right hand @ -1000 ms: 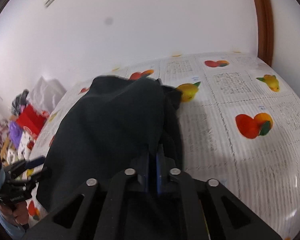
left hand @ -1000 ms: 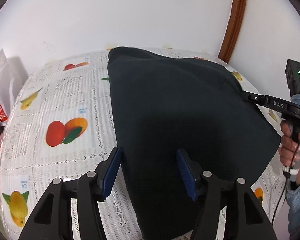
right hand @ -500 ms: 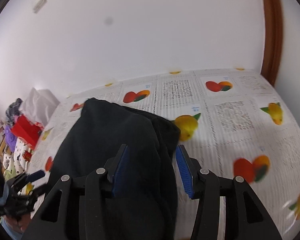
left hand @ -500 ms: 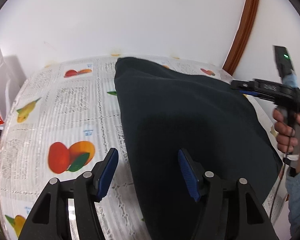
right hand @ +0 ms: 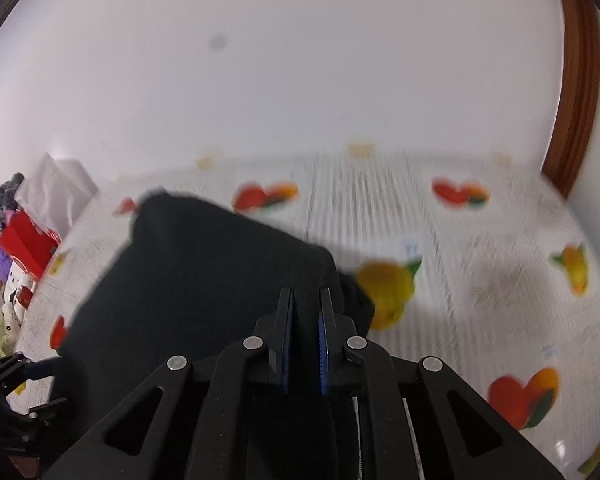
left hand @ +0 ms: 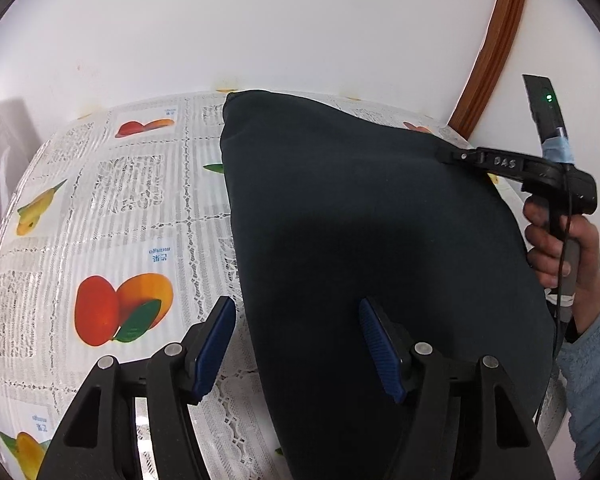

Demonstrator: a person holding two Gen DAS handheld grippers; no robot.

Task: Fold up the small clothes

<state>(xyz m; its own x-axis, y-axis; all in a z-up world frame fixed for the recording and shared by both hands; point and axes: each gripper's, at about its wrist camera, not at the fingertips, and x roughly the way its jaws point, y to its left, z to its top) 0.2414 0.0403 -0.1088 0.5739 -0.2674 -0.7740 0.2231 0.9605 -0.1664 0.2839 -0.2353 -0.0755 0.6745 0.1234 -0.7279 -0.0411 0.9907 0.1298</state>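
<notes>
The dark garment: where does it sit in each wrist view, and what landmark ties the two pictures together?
Left wrist view: dark garment fills centre and right, on the fruit-print tablecloth.
Right wrist view: dark garment sits lower left of centre.
Shared landmark: brown wooden trim, upper right in both.

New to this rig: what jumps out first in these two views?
A big dark garment fills the middle of the fruit-print tablecloth. The left gripper hangs open over its near left edge. The right gripper, nearly shut, reaches in at the far right corner, with cloth between its pads.
</notes>
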